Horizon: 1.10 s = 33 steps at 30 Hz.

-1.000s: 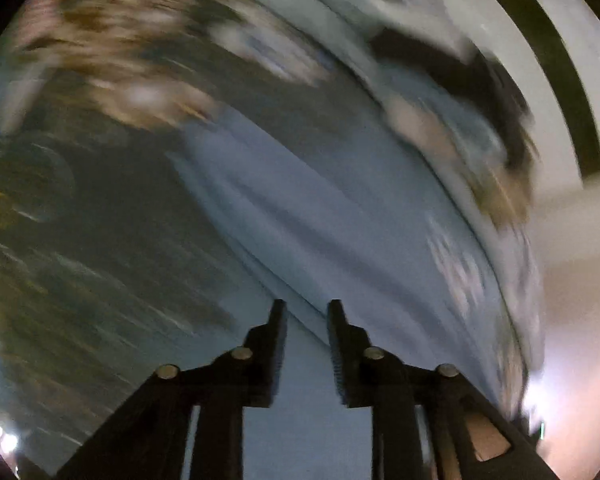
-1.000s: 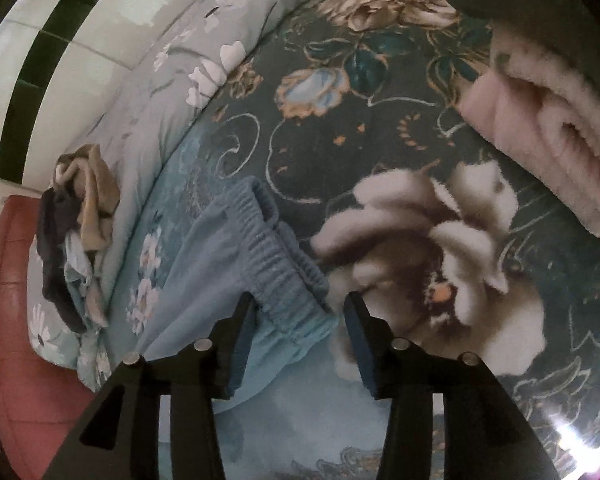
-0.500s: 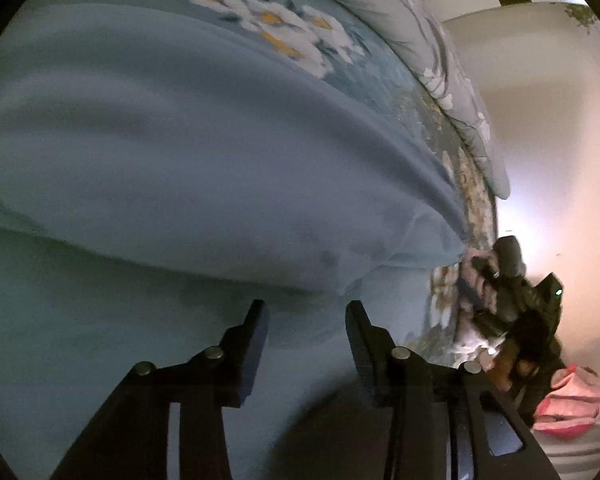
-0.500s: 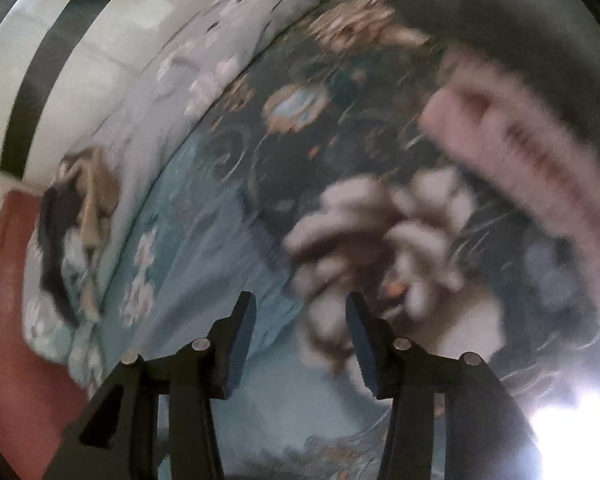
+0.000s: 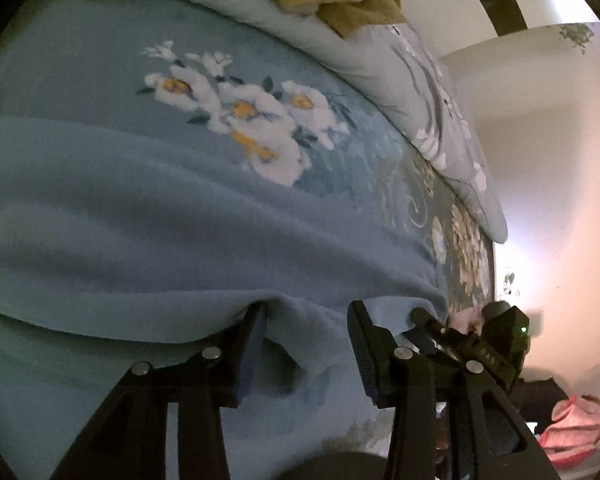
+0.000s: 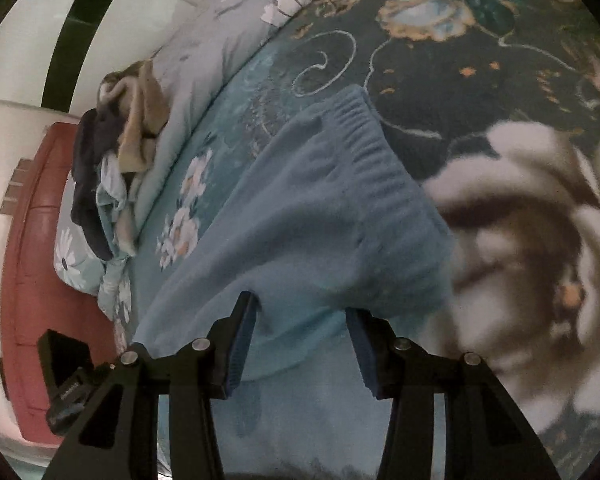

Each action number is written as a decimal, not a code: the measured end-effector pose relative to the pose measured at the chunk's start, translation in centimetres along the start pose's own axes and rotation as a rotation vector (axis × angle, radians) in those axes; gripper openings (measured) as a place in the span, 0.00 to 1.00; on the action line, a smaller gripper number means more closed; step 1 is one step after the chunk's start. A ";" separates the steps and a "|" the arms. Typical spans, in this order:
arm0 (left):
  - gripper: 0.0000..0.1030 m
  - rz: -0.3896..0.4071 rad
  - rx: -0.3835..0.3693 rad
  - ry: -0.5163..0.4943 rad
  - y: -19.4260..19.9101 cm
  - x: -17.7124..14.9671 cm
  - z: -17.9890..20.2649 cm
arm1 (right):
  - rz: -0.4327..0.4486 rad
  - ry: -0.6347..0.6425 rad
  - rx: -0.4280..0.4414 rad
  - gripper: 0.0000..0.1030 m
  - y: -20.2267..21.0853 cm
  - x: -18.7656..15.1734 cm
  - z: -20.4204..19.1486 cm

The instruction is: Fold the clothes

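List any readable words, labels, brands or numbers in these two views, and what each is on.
None can be read.
Right gripper body, seen from the left wrist: pale marking, too small and blurred.
Left gripper body, seen from the right wrist: pale lettering, too blurred.
Blue garment and floral bedspread: no text.

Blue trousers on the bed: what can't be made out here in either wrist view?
- Left wrist view: the blue trousers run off the left edge; their legs are unseen.
- Both views: the near edge of the trousers dips behind each gripper's fingers, left gripper and right gripper, so fabric contact is unclear.
- Right wrist view: the clothes pile is too bunched to tell the garments apart.
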<state>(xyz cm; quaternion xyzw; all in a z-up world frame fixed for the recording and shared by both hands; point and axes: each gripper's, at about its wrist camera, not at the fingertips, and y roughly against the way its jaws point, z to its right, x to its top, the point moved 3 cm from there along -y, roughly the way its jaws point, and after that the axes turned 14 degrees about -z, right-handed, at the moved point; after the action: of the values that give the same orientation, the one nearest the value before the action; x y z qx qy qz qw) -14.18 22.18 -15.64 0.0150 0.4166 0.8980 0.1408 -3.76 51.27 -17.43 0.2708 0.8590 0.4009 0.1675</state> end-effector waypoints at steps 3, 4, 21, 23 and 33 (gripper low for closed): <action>0.51 -0.038 -0.003 -0.004 -1.3 -0.2 0.4 | -0.009 0.004 -0.011 0.47 -0.5 0.8 -0.3; 0.53 -0.053 0.000 -0.014 -1.7 -0.6 0.5 | -0.010 0.007 -0.011 0.48 -0.6 0.9 -0.4; 0.18 -0.063 0.209 -0.309 -3.6 -5.0 4.0 | 0.033 -0.067 0.169 0.50 3.3 0.2 1.4; 0.11 -0.080 0.186 -0.315 -3.2 -5.3 3.7 | 0.043 -0.087 0.199 0.50 4.0 -0.1 2.0; 0.08 -0.165 0.094 -0.242 -3.6 -7.5 0.6 | 0.122 -0.091 0.199 0.50 6.3 -1.0 1.8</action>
<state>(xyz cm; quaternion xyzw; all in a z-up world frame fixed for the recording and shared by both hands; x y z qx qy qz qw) -6.00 22.88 -17.28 0.0953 0.4381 0.8545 0.2623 0.05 55.12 -13.60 0.3559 0.8679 0.3107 0.1539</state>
